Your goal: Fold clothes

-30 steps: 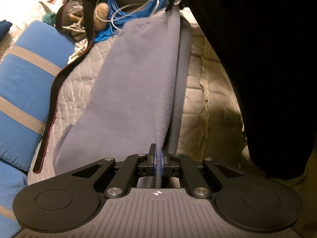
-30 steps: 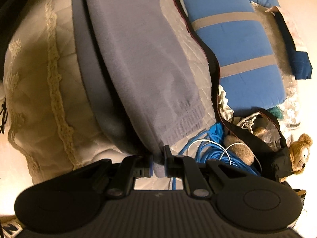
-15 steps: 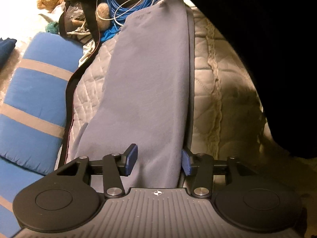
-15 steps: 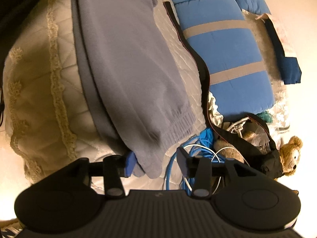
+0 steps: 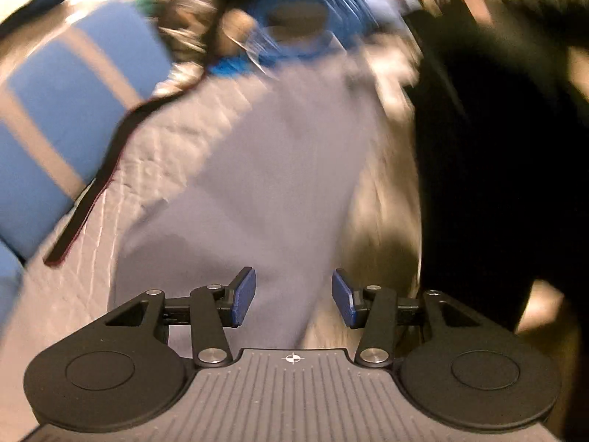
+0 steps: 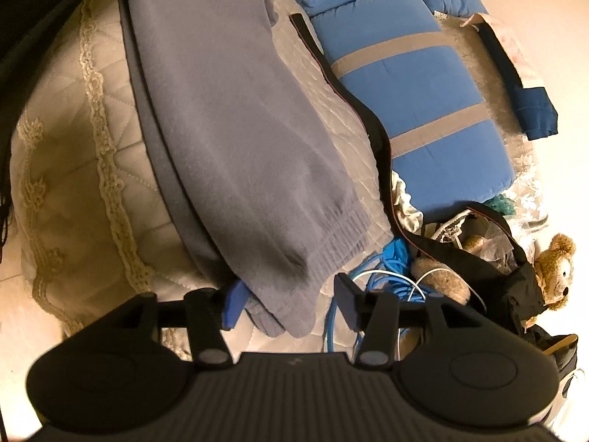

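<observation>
- Both grippers, clamped on the grey garment a second ago, have let go: the left gripper stands half open and empty above the cloth, and the right gripper is opening, with the ribbed cuff loose between its pads.
- Judging by this, one lengthwise fold is laid on the quilted bed; crosswise folds remain.
- Left view is motion-blurred; the garment's far end is cut off.

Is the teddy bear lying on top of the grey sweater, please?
No, the teddy bear sits off to the side beside a black bag, well apart from the grey sweater.
</observation>
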A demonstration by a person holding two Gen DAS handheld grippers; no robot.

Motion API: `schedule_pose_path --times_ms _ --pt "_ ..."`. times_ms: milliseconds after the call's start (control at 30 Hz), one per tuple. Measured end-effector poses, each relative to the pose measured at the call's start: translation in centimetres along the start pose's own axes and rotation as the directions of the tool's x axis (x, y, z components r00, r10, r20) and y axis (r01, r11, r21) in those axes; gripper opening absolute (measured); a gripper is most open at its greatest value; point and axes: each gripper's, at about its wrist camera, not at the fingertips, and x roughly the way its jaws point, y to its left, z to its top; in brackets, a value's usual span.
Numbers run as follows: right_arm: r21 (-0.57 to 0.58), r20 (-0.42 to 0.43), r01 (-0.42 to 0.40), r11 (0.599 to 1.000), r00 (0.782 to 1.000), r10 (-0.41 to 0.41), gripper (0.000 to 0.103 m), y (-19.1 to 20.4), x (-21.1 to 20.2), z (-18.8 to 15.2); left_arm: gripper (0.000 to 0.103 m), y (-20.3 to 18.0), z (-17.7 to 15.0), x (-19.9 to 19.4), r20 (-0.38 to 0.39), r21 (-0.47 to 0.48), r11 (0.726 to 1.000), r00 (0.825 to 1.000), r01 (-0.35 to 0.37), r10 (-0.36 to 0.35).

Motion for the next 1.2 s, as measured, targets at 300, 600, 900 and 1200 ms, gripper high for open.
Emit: schedule_pose_path --times_ms 300,600,900,1200 --pt "0.017 0.017 -0.001 1.000 1.000 0.001 0.066 -0.1 0.3 0.0 0.043 12.3 3.7 7.0 0.070 -0.214 0.977 0.997 -0.018 0.033" --pt "0.039 0.026 -0.006 0.999 1.000 0.005 0.069 -0.3 0.4 -0.4 0.023 13.8 2.9 11.3 -0.039 -0.124 0.992 0.999 0.024 -0.029" --pt "0.027 0.014 -0.002 1.000 1.000 0.001 0.069 0.1 0.5 -0.2 0.004 19.9 0.2 11.0 0.083 -0.490 0.860 0.990 0.143 -0.118" --pt "0.023 -0.005 0.004 1.000 1.000 -0.004 0.069 0.1 0.4 0.0 0.004 22.1 -0.8 12.4 0.068 -0.636 0.762 0.992 0.124 -0.105"
